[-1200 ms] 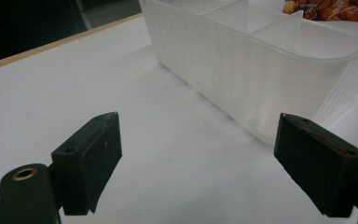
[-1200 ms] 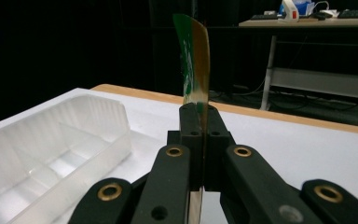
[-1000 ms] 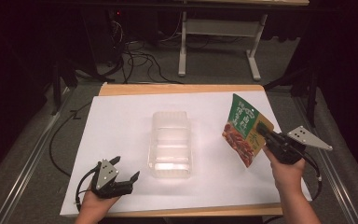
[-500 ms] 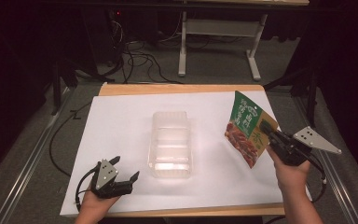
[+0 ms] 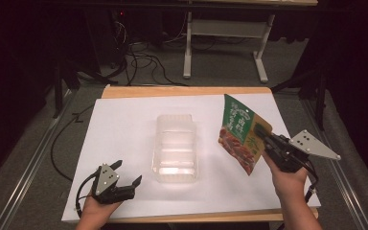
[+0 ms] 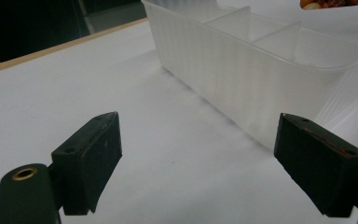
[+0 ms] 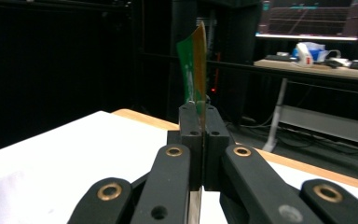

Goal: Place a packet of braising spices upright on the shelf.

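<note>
A white sheet [image 5: 124, 124] covers the wooden worktop [image 5: 182, 91] under the left tongs [image 5: 129, 171] and the right tongs [image 5: 259, 132]. Well beyond both, on the grey floor, lie black cables [image 5: 139, 57] beside a white table frame [image 5: 220, 28]. Far ahead of the right tongs is a lit monitor [image 7: 307, 18].

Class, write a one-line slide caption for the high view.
Right gripper holds a green snack pouch above the white table beside a clear plastic container; left gripper rests open.
</note>
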A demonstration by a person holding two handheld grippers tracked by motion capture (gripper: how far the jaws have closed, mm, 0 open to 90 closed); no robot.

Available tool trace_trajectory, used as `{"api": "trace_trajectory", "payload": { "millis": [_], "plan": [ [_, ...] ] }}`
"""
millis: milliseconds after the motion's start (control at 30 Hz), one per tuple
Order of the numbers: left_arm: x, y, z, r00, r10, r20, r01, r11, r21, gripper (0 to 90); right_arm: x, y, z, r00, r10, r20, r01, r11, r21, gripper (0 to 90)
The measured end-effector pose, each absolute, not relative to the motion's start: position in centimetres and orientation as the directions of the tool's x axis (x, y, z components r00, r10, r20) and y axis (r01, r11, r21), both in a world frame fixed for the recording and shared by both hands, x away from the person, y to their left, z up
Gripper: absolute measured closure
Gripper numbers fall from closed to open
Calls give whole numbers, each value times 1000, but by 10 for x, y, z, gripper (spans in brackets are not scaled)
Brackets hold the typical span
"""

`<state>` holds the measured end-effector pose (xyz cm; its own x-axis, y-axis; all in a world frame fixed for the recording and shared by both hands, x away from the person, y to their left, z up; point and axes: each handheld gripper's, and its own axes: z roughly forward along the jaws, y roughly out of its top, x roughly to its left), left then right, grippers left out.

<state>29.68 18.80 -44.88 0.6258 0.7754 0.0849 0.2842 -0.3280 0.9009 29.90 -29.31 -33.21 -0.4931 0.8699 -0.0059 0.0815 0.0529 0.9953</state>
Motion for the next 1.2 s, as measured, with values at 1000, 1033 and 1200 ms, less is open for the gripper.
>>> {"api": "trace_trajectory", "payload": {
  "millis": [1000,1033,1200],
  "plan": [
    [296,190,-449,620,780,82,285,-322,903,154,331,-244,-306,-668,743,-36,10,57,998,900],
    [296,190,-449,620,780,82,285,-321,903,154,335,-239,-305,-682,731,-39,4,57,998,900],
    [296,191,-449,619,781,82,286,-321,903,154,345,-229,-304,-712,701,-39,0,55,998,900]
  ]
}}
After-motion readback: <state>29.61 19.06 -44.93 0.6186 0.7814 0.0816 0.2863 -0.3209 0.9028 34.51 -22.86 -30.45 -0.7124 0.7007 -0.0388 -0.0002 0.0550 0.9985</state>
